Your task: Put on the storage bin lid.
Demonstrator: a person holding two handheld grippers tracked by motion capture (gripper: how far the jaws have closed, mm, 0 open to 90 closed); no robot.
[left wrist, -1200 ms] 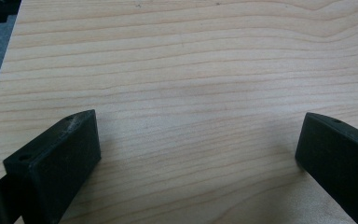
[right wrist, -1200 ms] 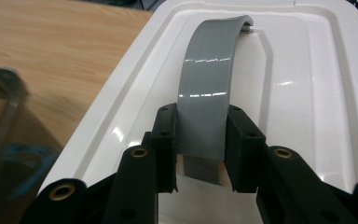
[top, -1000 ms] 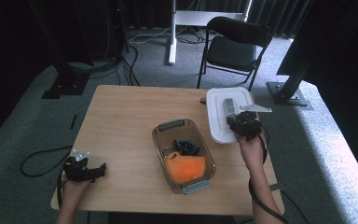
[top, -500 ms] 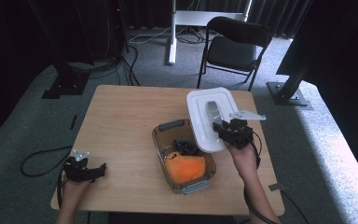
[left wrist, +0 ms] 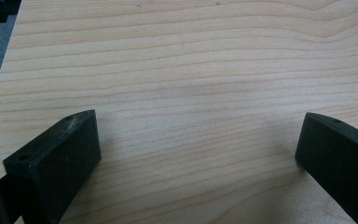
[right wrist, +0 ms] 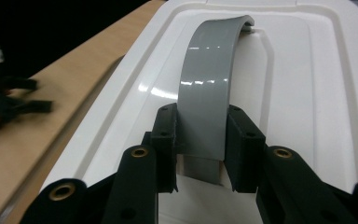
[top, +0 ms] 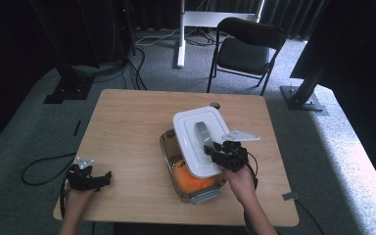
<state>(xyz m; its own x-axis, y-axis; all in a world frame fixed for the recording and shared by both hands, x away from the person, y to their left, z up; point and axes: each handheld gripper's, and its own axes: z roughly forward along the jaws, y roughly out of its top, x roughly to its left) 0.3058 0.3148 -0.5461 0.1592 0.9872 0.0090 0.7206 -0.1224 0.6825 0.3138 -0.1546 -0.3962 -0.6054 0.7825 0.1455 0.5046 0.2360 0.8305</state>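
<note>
Right gripper view, grey lid handle (right wrist: 207,88) clamped between right tongs (right wrist: 200,147)

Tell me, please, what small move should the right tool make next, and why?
Probably shift the white lid toward the person until it lines up with the clear container, then lower it. The right tool grips the lid's grey handle, and the lid covers only the container's far part.
</note>
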